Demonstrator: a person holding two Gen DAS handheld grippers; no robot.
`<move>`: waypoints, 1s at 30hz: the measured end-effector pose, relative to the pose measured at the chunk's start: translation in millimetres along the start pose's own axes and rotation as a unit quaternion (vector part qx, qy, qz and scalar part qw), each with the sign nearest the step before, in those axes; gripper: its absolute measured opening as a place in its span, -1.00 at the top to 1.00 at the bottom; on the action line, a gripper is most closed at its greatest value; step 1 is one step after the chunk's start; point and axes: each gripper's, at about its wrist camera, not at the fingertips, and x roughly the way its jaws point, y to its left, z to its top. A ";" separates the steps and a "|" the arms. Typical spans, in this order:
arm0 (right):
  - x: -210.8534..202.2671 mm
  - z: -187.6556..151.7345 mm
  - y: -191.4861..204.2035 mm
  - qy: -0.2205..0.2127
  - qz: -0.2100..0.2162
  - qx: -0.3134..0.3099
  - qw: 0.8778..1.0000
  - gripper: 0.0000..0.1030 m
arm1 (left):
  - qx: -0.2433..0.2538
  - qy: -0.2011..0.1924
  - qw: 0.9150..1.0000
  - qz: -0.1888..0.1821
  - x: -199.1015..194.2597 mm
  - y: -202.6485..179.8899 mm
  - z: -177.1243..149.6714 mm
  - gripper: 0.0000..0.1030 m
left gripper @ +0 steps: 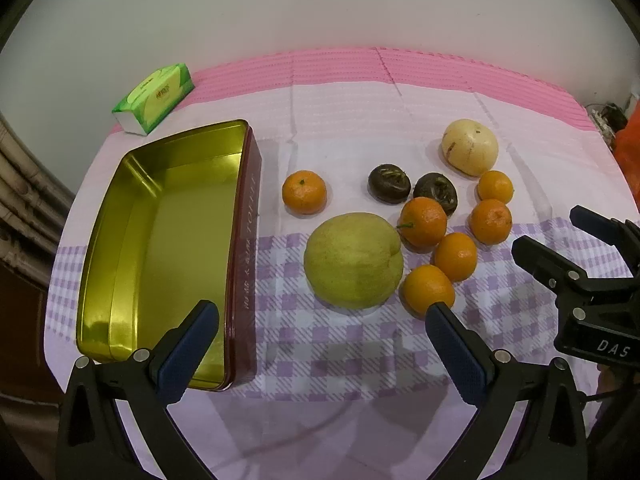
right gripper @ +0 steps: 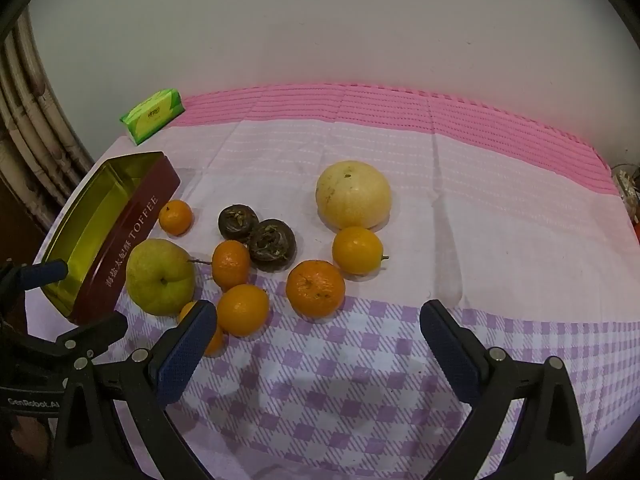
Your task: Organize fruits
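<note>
Left wrist view: the left gripper [left gripper: 322, 320] stands wide open at the bottom of the frame, holding nothing. Just beyond lies a green pear [left gripper: 353, 261], with the empty toffee tin [left gripper: 160, 240] at left and tangerines [left gripper: 456, 256] clustered at right. Right wrist view: the right gripper [right gripper: 316, 320] is equally spread and empty over the checked cloth [right gripper: 320, 380]; a pale melon [right gripper: 353, 195] sits farthest.

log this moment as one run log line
left gripper: open, empty | right gripper: open, empty | tin: empty | fruit on cloth
</note>
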 end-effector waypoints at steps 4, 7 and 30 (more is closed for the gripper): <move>0.0 -0.1 1.0 0.000 0.002 0.000 1.000 -0.96 | 0.001 0.000 1.000 0.001 -0.2 -0.3 0.0 -0.99; -0.4 0.0 1.2 0.000 0.001 0.000 1.000 -0.96 | 0.001 0.000 1.000 0.003 -0.1 -0.4 0.4 -0.99; -0.7 0.1 3.6 0.001 0.002 -0.001 1.000 -0.96 | -0.001 0.007 1.000 0.006 3.4 -0.3 -0.5 -0.99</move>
